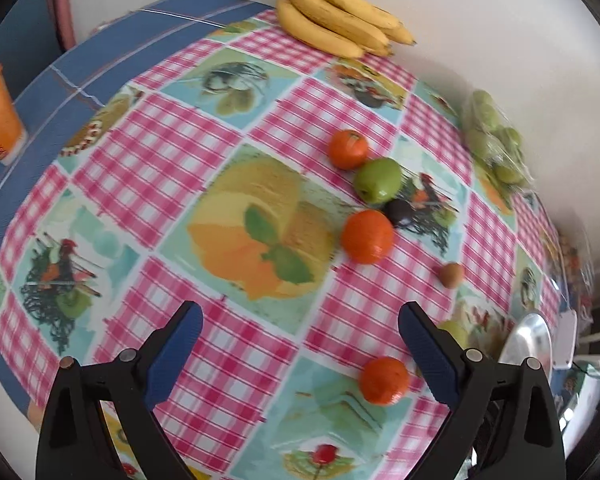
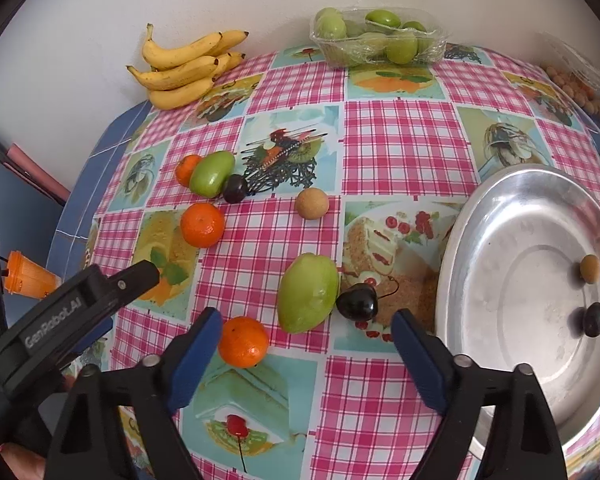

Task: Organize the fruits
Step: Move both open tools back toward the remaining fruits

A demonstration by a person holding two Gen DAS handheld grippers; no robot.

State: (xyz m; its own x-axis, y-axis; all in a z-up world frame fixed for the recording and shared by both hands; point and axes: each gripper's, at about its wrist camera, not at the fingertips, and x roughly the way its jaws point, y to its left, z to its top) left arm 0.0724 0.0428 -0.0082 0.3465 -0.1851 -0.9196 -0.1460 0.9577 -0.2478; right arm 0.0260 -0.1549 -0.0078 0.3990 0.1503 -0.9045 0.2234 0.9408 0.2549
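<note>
Mid-sort: round metal tray [image 2: 480, 216] on desk holds two small fruits. Right gripper [image 2: 306, 344] gaping, empty, above near pale green pear-shaped fruit [image 2: 308, 294] (dark cherry [image 2: 356, 301] touching); left gripper [image 1: 300, 344] likewise gaping. Next: centre, close.

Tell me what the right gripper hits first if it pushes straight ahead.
Probably the near green fruit: it sits almost centred ahead of the open right gripper, the dark cherry touching its side. Depth is uncertain.

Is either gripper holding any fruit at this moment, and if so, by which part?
Nothing is held. The left gripper and right gripper both have open jaws over the tablecloth, with no fruit between them.
</note>
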